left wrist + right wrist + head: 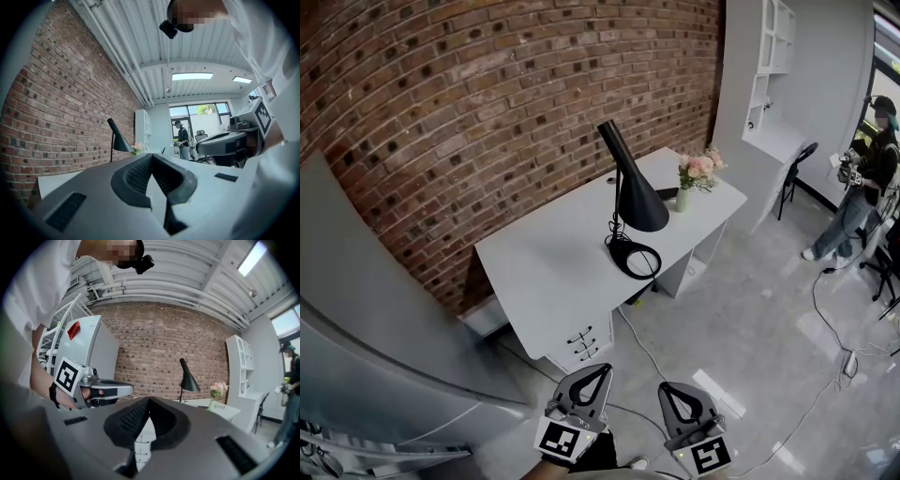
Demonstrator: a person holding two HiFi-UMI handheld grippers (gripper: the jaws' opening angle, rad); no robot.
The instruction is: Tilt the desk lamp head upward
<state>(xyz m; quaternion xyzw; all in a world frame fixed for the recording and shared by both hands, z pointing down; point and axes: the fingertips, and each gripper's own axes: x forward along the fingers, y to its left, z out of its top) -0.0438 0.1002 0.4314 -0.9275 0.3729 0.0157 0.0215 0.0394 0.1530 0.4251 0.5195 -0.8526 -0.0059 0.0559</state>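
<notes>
Desk lamp head [634, 192] is pointing down over the tabletop [548, 258], at 12 o'clock from us, by the brick wall [487, 103]. Task isn't started: we're judging approach, grip and tilt are all remaining. We're holding left tongs [604, 368] and right tongs [667, 386] low at our body, well apart from it, both pressed together and gripping nothing.

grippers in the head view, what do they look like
The left gripper and right gripper are grey, with tapered black ribbed pads. Each carries a white cube printed with black square markers. The person wears a white top.
</notes>
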